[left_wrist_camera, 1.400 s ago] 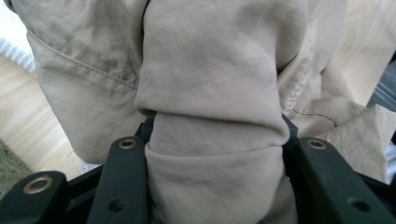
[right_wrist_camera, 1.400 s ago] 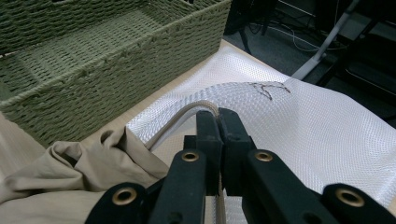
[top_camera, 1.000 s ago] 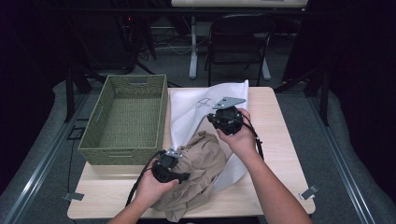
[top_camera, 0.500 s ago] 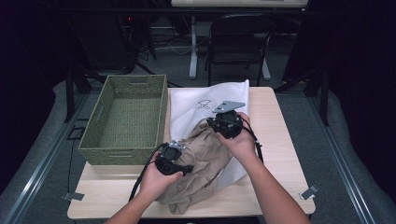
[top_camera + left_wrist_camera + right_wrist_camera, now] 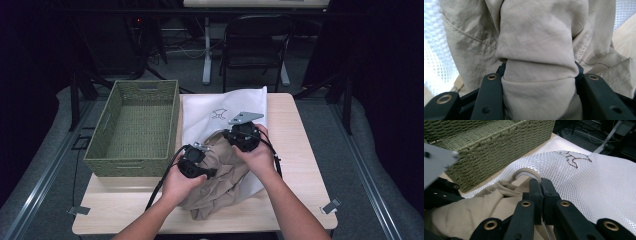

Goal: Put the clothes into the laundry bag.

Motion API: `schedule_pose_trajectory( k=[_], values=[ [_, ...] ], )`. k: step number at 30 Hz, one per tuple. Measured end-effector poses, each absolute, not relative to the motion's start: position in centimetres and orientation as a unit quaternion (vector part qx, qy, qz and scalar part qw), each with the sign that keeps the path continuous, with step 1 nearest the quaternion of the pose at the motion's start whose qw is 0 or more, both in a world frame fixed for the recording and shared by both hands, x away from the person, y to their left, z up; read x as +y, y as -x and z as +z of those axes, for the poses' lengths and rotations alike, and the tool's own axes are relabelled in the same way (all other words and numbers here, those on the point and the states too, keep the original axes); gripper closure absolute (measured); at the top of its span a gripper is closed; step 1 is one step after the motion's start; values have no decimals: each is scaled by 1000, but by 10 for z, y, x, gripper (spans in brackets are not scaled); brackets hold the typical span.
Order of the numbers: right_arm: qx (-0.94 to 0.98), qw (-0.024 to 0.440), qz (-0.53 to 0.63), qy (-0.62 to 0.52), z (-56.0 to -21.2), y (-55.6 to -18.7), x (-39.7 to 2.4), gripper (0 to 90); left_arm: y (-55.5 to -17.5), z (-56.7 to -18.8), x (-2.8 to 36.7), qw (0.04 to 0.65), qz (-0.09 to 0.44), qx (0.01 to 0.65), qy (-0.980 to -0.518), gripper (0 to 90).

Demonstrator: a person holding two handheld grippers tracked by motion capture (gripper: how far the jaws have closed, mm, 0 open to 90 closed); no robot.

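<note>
Black brass-riveted tool [image 5: 541,185], trailing cable [image 5: 162,182]

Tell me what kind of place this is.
Probably a lab or recording studio, not a home: a bare wooden table stands among dark curtains, with a folding chair and loose floor cables behind it, and a person works with handheld grippers.

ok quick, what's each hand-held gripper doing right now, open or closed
Left hand-held gripper: closed on a thick fold of the beige garment.
Right hand-held gripper: closed on the edge of the white mesh bag.
</note>
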State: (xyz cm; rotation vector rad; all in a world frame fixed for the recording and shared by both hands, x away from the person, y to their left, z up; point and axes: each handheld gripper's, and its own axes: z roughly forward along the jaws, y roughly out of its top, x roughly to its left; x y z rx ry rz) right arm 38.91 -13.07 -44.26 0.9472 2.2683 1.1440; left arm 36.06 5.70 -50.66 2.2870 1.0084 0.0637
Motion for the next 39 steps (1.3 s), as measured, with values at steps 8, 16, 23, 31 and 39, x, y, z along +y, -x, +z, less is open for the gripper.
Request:
schedule_pose_trajectory(
  k=[8,16,23,31,39],
  values=[
    [815,213,418,-341,-444,-385,-133,886,-370,-519,50,311,31,400,-861,551],
    [812,218,418,-344,-446,-382,-139,885,-374,-531,50,305,39,418,-855,550],
    [812,219,417,-344,-448,-381,-143,885,-377,-534,56,294,51,425,-855,549],
    [814,213,411,-349,-454,-381,-144,885,-381,-534,62,307,55,442,-841,547],
    [818,211,407,-347,-457,-379,-140,885,-384,-530,54,320,61,452,-831,540]
  ],
)
